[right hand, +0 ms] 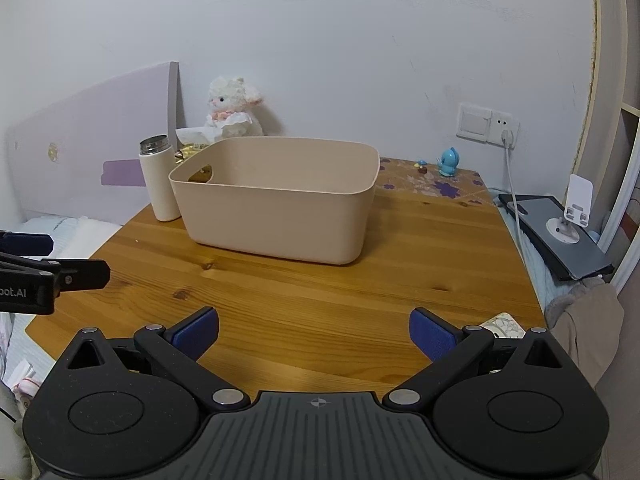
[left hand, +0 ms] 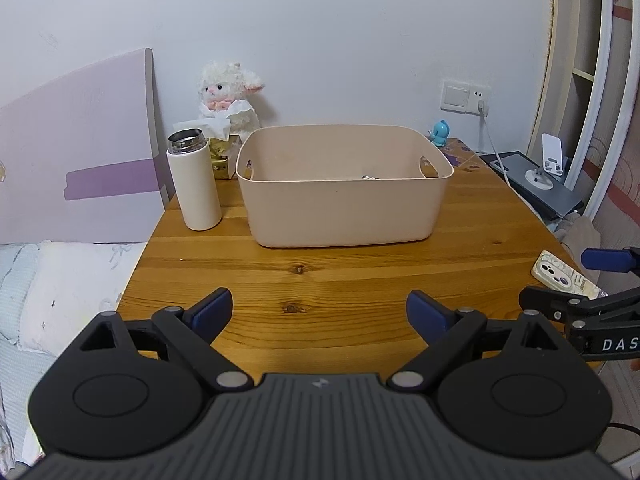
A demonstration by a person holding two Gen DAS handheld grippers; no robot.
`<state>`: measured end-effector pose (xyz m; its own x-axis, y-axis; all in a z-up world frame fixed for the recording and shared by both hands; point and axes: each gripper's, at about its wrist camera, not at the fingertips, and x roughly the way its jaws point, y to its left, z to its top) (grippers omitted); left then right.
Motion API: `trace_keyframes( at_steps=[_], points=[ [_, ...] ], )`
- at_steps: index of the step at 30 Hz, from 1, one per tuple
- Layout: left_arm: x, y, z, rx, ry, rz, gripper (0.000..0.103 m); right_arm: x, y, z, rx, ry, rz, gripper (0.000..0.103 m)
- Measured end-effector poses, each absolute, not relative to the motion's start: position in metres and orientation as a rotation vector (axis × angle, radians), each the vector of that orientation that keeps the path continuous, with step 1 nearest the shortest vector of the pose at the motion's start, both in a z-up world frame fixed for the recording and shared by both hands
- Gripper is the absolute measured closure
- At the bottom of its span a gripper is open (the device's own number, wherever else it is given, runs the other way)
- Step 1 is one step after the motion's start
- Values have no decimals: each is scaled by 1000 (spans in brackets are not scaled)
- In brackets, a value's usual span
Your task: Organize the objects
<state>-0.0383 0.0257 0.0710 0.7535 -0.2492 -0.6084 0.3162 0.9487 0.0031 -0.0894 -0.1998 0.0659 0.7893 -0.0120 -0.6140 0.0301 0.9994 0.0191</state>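
Observation:
A beige plastic bin stands on the wooden table, also in the right wrist view; something small and shiny lies inside it. A white thermos with a steel rim stands left of the bin. A phone in a patterned case lies at the table's right edge, partly hidden behind my right finger. My left gripper is open and empty over the near table edge. My right gripper is open and empty, close to the phone.
A plush lamb and a tissue box sit behind the thermos. A small blue figurine stands at the back right. A dark tablet with a white stand lies right of the table. A bed is left.

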Motion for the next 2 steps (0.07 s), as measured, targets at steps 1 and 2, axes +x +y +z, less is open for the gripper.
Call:
trace_keyframes(
  at_steps=[1,2],
  points=[
    [-37,26,71,105,649,-311,9,-88,-200,65,29,664,-25,0],
    [-36,26,71,103,651,-311,9,-86,-201,64,30,667,-26,0]
  ],
)
